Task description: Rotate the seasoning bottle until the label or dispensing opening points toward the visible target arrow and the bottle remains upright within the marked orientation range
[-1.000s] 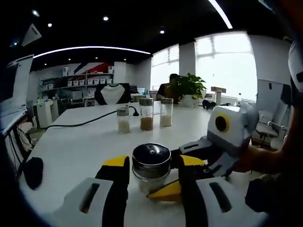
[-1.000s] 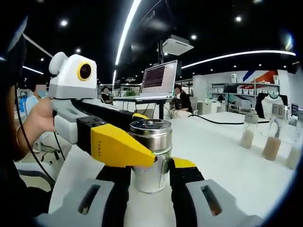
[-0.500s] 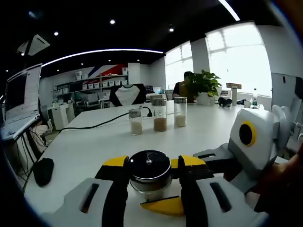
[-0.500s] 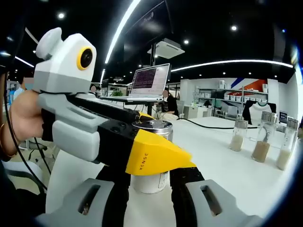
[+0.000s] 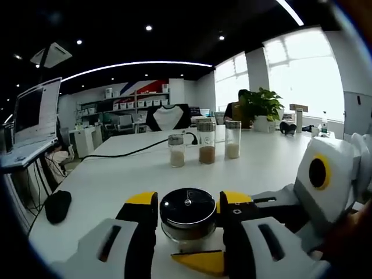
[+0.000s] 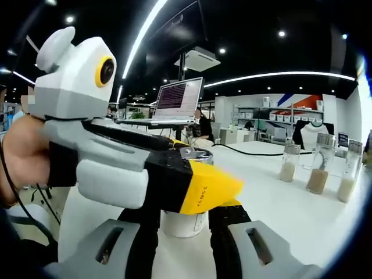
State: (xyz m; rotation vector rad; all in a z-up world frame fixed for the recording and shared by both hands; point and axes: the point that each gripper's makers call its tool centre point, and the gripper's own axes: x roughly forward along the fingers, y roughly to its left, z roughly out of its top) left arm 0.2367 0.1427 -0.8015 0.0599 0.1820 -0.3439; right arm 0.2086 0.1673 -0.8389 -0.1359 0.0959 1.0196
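The seasoning bottle (image 5: 187, 210) is a small glass jar with a dark metal lid, standing upright on the white table (image 5: 110, 177). My left gripper (image 5: 187, 200) is shut on it, a yellow-tipped jaw on each side. The right gripper (image 5: 212, 235) reaches in from the right, one yellow tip low in front of the bottle. In the right gripper view the bottle (image 6: 183, 224) sits between the jaws of my right gripper (image 6: 183, 212), which is shut on it. The left gripper (image 6: 203, 168) crosses in front there and hides most of the bottle.
Three glass seasoning jars (image 5: 206, 142) stand in a row farther back on the table, also seen as jars (image 6: 318, 165). A black mouse (image 5: 58, 206) and a black cable (image 5: 116, 152) lie at the left. An open laptop (image 6: 177, 102) stands beyond. A hand (image 6: 23, 157) holds the left gripper.
The left gripper has swung round the bottle; in the right gripper view its yellow tip has moved right across the bottle. The right gripper's tip has sunk lower in the left gripper view. The bottle stays upright.
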